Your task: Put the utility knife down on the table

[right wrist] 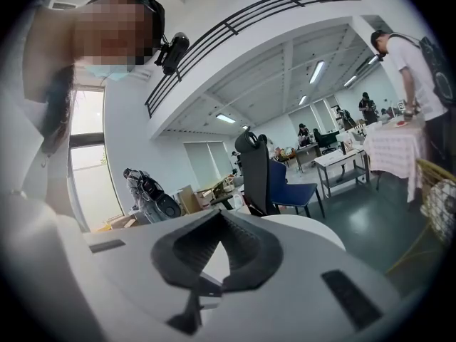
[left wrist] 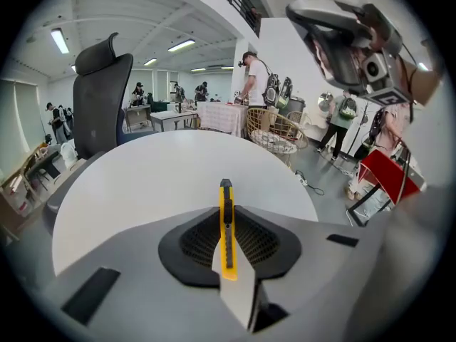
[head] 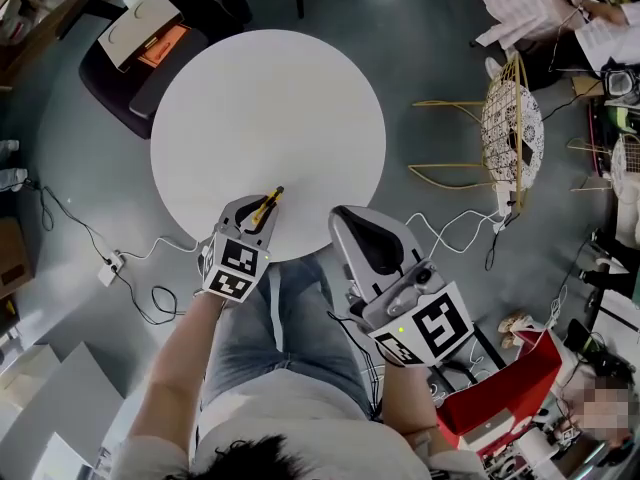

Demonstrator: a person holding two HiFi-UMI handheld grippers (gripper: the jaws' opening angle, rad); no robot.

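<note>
A yellow utility knife with a black slider is clamped in my left gripper, which is shut on it over the near edge of the round white table. In the left gripper view the knife stands on edge between the jaws of the left gripper, its tip pointing out over the table. My right gripper hovers at the table's near right rim, tilted upward. Its jaws are shut with nothing in them in the right gripper view.
A black office chair with items on it stands at the table's far left. A wicker and gold wire chair is to the right. Cables trail on the floor, and a red box sits at the lower right. People stand in the background.
</note>
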